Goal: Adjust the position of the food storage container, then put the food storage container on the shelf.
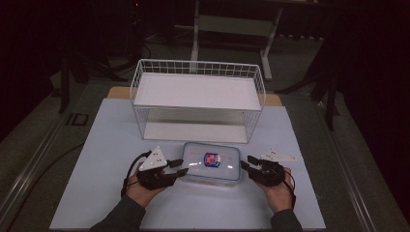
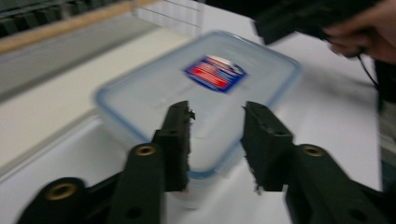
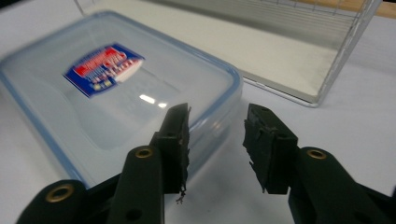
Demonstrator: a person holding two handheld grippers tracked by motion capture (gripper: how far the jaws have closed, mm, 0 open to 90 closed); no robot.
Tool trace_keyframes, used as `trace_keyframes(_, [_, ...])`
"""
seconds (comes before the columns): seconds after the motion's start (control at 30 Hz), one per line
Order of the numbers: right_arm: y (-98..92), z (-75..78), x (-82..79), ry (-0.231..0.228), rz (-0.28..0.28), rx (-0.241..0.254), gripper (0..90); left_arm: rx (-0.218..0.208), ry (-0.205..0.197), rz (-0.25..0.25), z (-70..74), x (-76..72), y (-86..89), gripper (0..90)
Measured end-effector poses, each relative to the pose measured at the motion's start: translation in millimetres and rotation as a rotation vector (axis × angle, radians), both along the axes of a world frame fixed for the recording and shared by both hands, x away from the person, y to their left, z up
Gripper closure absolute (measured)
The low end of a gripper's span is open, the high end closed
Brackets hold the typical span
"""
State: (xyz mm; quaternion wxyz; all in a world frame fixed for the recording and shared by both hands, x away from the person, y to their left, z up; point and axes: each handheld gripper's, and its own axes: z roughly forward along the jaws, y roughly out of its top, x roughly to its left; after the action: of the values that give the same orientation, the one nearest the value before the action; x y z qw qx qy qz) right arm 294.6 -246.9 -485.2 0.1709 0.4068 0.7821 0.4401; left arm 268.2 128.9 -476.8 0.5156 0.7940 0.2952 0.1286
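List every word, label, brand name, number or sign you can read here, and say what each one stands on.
Nothing can be read in these pictures.
Red, white and blue sticker on the lid of the clear rectangular plastic food container with a blue rim: it carries printed lines, but they are too blurred and small to read in the high view and in both gripper views.
White wire shelf rack: no lettering.
White table mat: no lettering.

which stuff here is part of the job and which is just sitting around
In the job:
- clear lidded container
- left gripper, open at its left end
- right gripper, open at its right end

Just there:
- white wire rack
- white mat
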Motion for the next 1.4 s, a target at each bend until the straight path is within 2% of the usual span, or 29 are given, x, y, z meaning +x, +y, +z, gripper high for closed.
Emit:
trace_keyframes(0.03, [0.0, 0.0, 0.0, 0.000, 0.000, 0.000, 58.5, 0.000, 0.000, 0.000, 0.0, 0.0, 0.0, 56.4])
trace_keyframes(0.07, [-0.5, 0.6, 0.0, 0.002, 0.000, 0.014, 55.7, -0.014, 0.009, 0.035, -0.3, 3.6, 3.9, 56.4])
trace_keyframes(0.1, [-0.1, 1.0, 0.1, 0.008, 0.003, 0.025, 53.5, -0.028, 0.023, 0.059, -0.9, 6.4, 6.0, 50.9])
trace_keyframes(0.2, [0.9, 0.5, 1.0, 0.037, 0.011, 0.063, 49.8, -0.063, 0.078, 0.120, -4.8, 17.5, 11.4, 45.0])
trace_keyframes(0.23, [1.7, 0.3, 1.4, 0.049, 0.009, 0.079, 46.6, -0.072, 0.098, 0.124, -6.0, 20.2, 12.3, 43.1])
trace_keyframes(0.27, [2.1, 0.2, 1.7, 0.056, 0.007, 0.088, 45.2, -0.092, 0.139, 0.120, -8.6, 24.9, 13.2, 41.5])
trace_keyframes(0.33, [2.7, -0.4, 3.0, 0.081, 0.012, 0.112, 40.6, -0.092, 0.188, 0.118, -12.9, 30.0, 11.6, 35.9])
trace_keyframes(0.4, [3.5, -2.8, 5.3, 0.122, 0.025, 0.134, 37.5, -0.075, 0.200, 0.126, -16.7, 33.1, 8.3, 33.5])
trace_keyframes(0.43, [3.5, -2.8, 5.3, 0.122, 0.025, 0.134, 37.5, -0.075, 0.200, 0.126, -16.7, 33.1, 8.3, 32.0])
trace_keyframes(0.47, [4.5, -4.5, 6.4, 0.144, 0.024, 0.136, 35.4, -0.100, 0.237, 0.117, -20.4, 37.8, 5.9, 32.0])
trace_keyframes(0.5, [6.6, -8.9, 8.6, 0.187, 0.034, 0.138, 33.1, -0.107, 0.252, 0.113, -22.4, 40.2, 4.5, 30.4])
trace_keyframes(0.57, [5.7, -10.3, 9.7, 0.205, 0.029, 0.161, 32.4, -0.107, 0.277, 0.113, -27.5, 45.1, 1.8, 29.6])
trace_keyframes(0.67, [3.4, -13.0, 11.3, 0.227, 0.030, 0.187, 30.5, -0.131, 0.327, 0.108, -34.0, 51.1, -0.7, 29.6])
trace_keyframes(0.83, [-0.6, -17.4, 14.8, 0.274, 0.038, 0.238, 29.5, -0.163, 0.374, 0.084, -37.9, 53.9, -4.9, 29.4])
trace_keyframes(0.97, [-2.3, -23.8, 19.4, 0.350, 0.071, 0.307, 27.5, -0.200, 0.423, 0.071, -41.5, 57.5, -3.5, 29.7])
trace_keyframes(1.03, [0.0, -25.6, 20.6, 0.367, 0.078, 0.315, 24.1, -0.214, 0.441, 0.063, -43.4, 59.1, -2.8, 29.7])
trace_keyframes(1.17, [-1.1, -27.7, 23.0, 0.391, 0.082, 0.332, 23.2, -0.228, 0.465, 0.060, -44.6, 60.7, -1.9, 29.5])
trace_keyframes(1.23, [-2.2, -30.3, 24.9, 0.417, 0.085, 0.357, 23.1, -0.244, 0.487, 0.057, -46.3, 62.3, -1.2, 29.1])
trace_keyframes(1.33, [-2.5, -35.6, 28.4, 0.481, 0.114, 0.401, 21.7, -0.264, 0.509, 0.047, -49.3, 65.0, -0.2, 28.3])
trace_keyframes(1.4, [-2.0, -36.1, 28.6, 0.489, 0.113, 0.401, 22.0, -0.278, 0.529, 0.043, -51.2, 66.6, -0.3, 27.5])
